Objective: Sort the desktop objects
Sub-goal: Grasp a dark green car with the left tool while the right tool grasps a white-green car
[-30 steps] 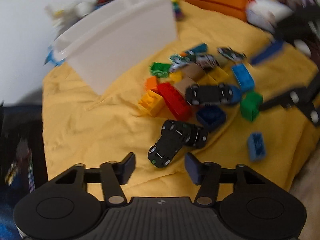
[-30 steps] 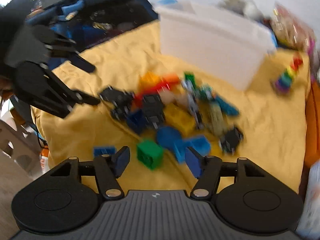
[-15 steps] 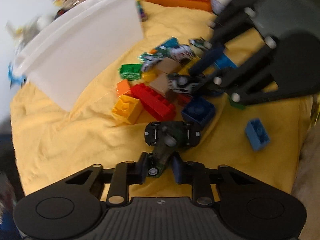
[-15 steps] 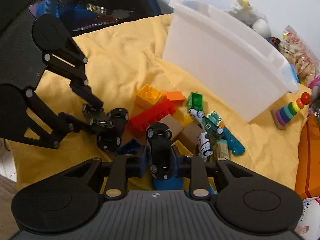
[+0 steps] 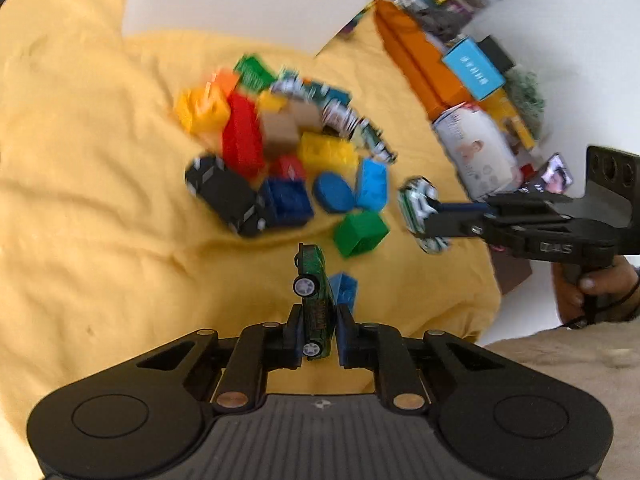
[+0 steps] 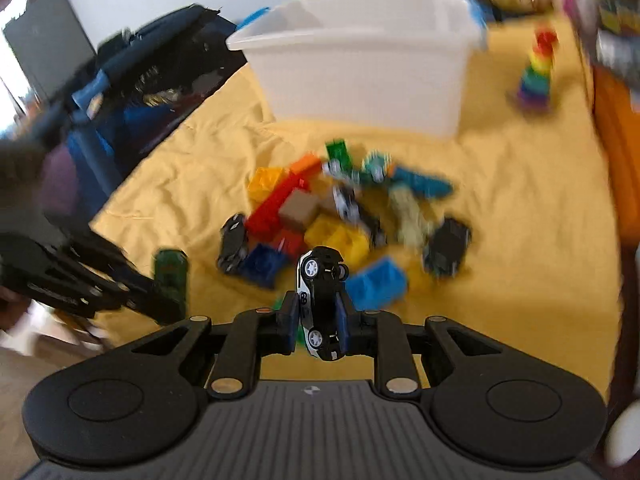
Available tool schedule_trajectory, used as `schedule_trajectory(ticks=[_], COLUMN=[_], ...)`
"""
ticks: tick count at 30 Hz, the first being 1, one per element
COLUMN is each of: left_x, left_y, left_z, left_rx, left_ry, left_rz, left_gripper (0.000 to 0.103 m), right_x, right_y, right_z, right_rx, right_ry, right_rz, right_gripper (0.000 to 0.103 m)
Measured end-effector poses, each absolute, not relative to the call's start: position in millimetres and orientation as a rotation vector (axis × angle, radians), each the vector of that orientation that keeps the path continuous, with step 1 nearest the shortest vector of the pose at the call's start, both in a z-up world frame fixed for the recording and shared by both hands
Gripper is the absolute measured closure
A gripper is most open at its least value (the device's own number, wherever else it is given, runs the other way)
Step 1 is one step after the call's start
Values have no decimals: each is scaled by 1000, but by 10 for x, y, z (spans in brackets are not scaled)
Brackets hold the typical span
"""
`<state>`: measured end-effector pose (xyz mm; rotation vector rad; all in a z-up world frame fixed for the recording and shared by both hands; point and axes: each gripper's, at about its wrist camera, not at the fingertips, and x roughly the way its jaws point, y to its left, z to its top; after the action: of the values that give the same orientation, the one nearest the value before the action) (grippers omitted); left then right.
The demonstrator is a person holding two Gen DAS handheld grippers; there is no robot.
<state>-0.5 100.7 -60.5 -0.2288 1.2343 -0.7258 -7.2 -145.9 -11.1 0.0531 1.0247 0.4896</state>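
Toy cars are what both claws have right now. The left claw [image 5: 318, 330] is clenched on a green toy car [image 5: 314, 296], tipped on its side with two small wheels showing. The right claw [image 6: 318, 322] is closing on a black and white toy car [image 6: 322, 300], and its pads already press on the sides. Both cars are lifted off the yellow cloth [image 6: 520, 240].

Both cars are thin and held by their smooth sides, nose sticking out past the pads, so I think either could twist or slip out if the hand swings fast. The pictures are blurry, which looks like quick moving. A dropped car could fall back into the pile [image 5: 288, 160] and knock the bricks about, or roll off the cloth. The two claws are also near each other, so they might bump.

Just past the claws lies the pile. I count two held cars. In the pile I can make out one black car [image 5: 224, 194] at the near edge, one dark car [image 6: 446, 246] at the other side, and maybe three or four more striped ones, too blurry to be sure. Bricks: about two yellow, one long red, two green, three or four blue, one orange, two brown blocks.

Farther back stands one white bin [image 6: 360, 60], and one rainbow ring stack [image 6: 536, 76] beside it.
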Motion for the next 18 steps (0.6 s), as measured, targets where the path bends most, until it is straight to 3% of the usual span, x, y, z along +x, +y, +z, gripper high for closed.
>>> schedule_trajectory(ticks=[4,8,12,14,18], left_x=[-52,-69,-124,-165,-278], left_y=[933,945,954,941,838], left_z=[-706,-585,-461,-431,-432], left_rx=[-215,-171,-173,-181,-162], left_ry=[1235,1192,1132,1120,1116], left_rz=[-669,-562,-502,-495,-470], left_gripper=[82,65,58,56,53], right_x=[-59,-49,-36,-80,-112], right_y=[-1759,-1908,-1947,-1954,-1998], right_z=[-347,-564,-563,-504,-454], right_rx=[242,366,257,201,68], right_ry=[1147,1197,1152,1113,1049], right_rz=[548,595,534,512,458], right_gripper=[81,81,76,66,65])
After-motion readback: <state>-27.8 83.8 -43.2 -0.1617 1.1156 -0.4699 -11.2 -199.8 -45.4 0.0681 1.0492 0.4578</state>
